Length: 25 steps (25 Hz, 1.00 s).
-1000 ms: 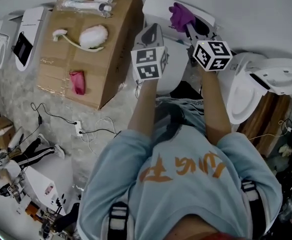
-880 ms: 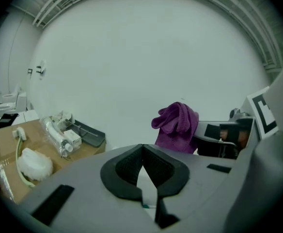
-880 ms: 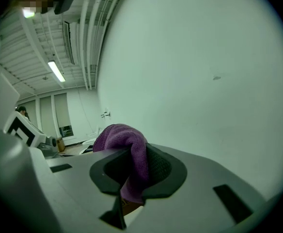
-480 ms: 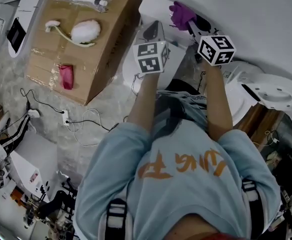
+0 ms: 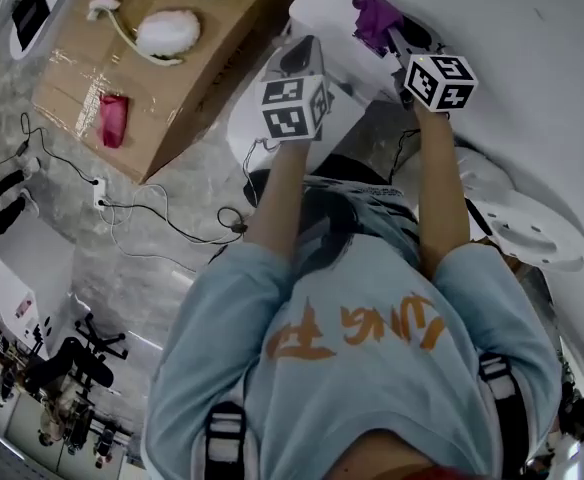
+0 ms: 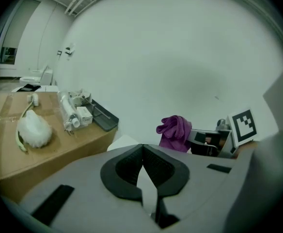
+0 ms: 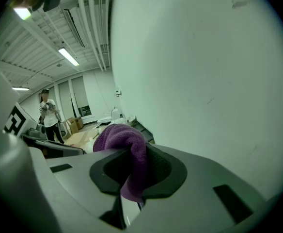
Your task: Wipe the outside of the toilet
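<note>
Left gripper (image 5: 297, 50), right gripper (image 5: 390, 36) with purple cloth (image 5: 375, 13) reached farther forward.

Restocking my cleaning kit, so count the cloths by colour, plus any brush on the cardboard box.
Purple cloth: 1
Pink cloth: 1
White fluffy brush: 1
Total: 3

The cloth (image 7: 124, 149) is purple. The left tool (image 6: 142, 149) and the right tool (image 7: 132, 159) are grey with black pads (image 6: 127, 166). Their cubes (image 5: 294, 106) carry black-and-white square markers. The toilet (image 5: 324, 16) is white and the box (image 5: 202, 78) is brown. On it lie a pinkish-red rag (image 5: 112, 120) and a fluffy white brush (image 5: 167, 33). The shirt (image 5: 372, 388) is light blue with orange print, and the floor (image 5: 152, 258) is mottled grey.
</note>
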Motion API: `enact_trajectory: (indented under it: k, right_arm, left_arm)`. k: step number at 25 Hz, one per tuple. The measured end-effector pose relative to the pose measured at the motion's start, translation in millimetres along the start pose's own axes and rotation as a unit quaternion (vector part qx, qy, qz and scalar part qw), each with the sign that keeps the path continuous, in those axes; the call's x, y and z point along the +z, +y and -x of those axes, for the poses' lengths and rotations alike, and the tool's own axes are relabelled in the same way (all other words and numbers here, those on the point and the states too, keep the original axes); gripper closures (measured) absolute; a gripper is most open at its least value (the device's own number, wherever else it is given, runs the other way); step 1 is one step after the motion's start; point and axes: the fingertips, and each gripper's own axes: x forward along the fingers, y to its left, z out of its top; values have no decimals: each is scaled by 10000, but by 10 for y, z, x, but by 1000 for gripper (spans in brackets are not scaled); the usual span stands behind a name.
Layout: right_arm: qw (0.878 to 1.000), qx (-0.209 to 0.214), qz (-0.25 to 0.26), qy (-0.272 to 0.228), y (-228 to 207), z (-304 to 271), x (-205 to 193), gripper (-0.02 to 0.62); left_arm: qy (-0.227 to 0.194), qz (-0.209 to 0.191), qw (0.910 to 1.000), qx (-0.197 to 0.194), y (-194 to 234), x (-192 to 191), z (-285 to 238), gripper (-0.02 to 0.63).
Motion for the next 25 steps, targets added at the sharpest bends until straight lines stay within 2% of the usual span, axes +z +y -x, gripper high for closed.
enact_trajectory:
  k: [6, 12, 19, 25]
  right_arm:
    - [9970, 548, 472, 261, 58, -579, -61, 520]
    - [9869, 1016, 1141, 509, 193, -1040, -98, 520]
    - [9679, 1335, 1935, 890, 232, -1497, -234, 520]
    - [9515, 1526, 2371, 1232, 267, -1726, -462, 522]
  left_arm:
    - [81, 209, 9993, 299, 254, -114, -98, 581]
    - [172, 495, 9972, 529, 353, -135, -182, 581]
    - [399, 433, 9967, 566, 322, -151, -291, 580]
    - [437, 473, 9956, 680, 407, -108, -276, 580]
